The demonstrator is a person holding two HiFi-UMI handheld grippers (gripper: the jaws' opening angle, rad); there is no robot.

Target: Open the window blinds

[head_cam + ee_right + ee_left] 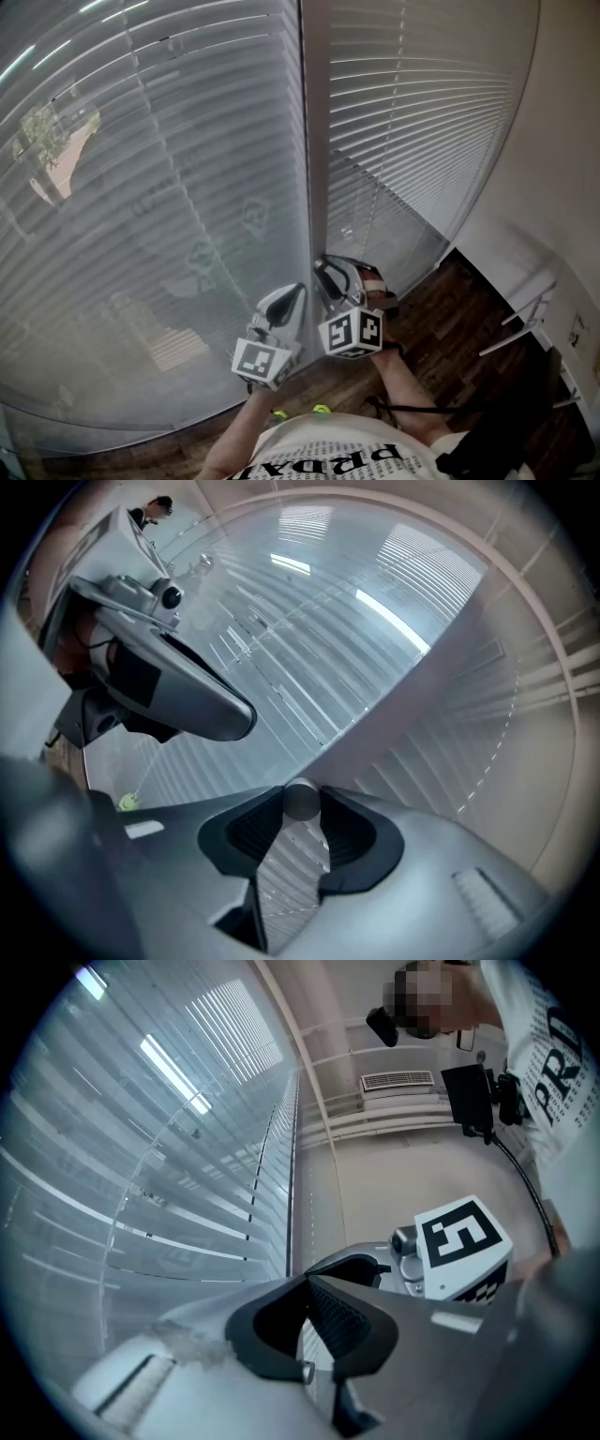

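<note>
The lowered window blinds (169,187) fill everything ahead of both sets of fingertips, with a grey upright post (317,141) dividing them just beyond the tips; the left gripper (284,300) sits close beside the right gripper (330,274), its fingers pressed together at the tips with nothing seen between. The right fingers pinch a round grey wand (302,801) between their tips.

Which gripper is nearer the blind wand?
Right. The right gripper has the wand end between its jaw tips; the left gripper sits beside it on the left, off the wand.
</note>
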